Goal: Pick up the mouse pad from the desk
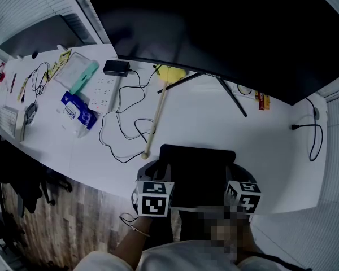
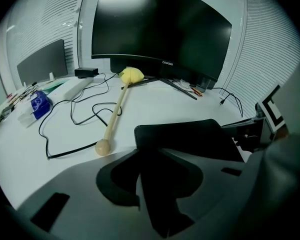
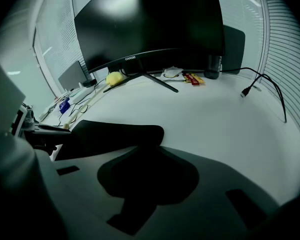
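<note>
The black mouse pad (image 1: 198, 171) lies flat near the front edge of the white desk (image 1: 260, 134), in front of me. My left gripper (image 1: 160, 173) is at its near left corner and my right gripper (image 1: 236, 175) at its near right corner. In the left gripper view the pad (image 2: 185, 134) runs edge-on into the gap of the left gripper (image 2: 157, 184), with some space still showing beside it. In the right gripper view the pad (image 3: 110, 134) enters the jaws of the right gripper (image 3: 145, 179); the dark hides whether they press on it.
A large curved monitor (image 1: 214, 33) stands behind the pad on a splayed stand. Left of the pad lie a wooden stick with a yellow head (image 1: 155, 120) and a looping black cable (image 1: 121, 123). Farther left are a power strip (image 1: 104, 89) and a blue pack (image 1: 78, 109). Another cable (image 1: 313, 131) lies at the right.
</note>
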`<state>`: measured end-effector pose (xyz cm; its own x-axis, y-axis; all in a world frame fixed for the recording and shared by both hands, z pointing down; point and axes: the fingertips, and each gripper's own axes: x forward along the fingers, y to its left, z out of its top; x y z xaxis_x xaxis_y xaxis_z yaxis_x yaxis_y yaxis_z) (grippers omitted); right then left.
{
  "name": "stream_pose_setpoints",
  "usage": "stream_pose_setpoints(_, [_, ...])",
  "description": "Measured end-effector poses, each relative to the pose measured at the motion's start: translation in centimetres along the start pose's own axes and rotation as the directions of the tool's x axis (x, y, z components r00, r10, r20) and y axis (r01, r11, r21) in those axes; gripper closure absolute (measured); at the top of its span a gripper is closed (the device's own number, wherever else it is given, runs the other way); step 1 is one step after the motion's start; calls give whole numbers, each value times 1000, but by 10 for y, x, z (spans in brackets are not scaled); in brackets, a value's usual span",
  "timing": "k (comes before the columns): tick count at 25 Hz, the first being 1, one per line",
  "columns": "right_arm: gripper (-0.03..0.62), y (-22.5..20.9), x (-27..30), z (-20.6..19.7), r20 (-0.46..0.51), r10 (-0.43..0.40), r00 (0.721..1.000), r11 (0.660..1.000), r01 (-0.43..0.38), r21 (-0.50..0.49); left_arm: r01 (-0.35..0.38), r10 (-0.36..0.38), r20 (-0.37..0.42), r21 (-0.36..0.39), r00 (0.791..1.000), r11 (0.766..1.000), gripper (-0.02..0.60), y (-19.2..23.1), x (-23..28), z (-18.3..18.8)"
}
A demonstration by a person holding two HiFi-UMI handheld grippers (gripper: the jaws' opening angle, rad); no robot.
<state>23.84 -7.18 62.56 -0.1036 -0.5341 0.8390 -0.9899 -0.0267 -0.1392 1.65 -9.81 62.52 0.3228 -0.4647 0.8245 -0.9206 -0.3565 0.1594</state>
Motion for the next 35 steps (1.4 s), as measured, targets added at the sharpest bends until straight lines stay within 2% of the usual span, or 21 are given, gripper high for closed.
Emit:
stream_pose_setpoints(3, [530,3,0,0,2,0,1000,1000,0,-5,35,-35,-3,0,999,999,519,-5,2,0])
stream_pose_setpoints(5, [537,5,1,0,0,1,1000,1000,-1,-11,36,-36,-8,20,999,999,537,-7,2,0])
stream_pose_setpoints(7, [539,5,1,0,2,1,1000,1000,-1,-12,37,-37,-9,29,999,999,537,-8,2,0])
stream_pose_setpoints(12, [540,6,-5,2,17,6,1000,1000,-6,27,59,-59,9,-3,998,998,537,-6,0,1])
stream_pose_setpoints(19, [540,8,-16,7,42,22,999,999,-24,40,78,-79,38,12,996,997,537,-13,-11,12])
stream_pose_setpoints(28, [540,11,-44,26,130,21,991,998,-29,61,96,-100,121,40,988,995,537,-16,-36,39])
stream_pose_setpoints(35, [540,12,-69,49,214,21,977,998,-33,51,90,-100,207,58,973,994,535,-19,-56,65])
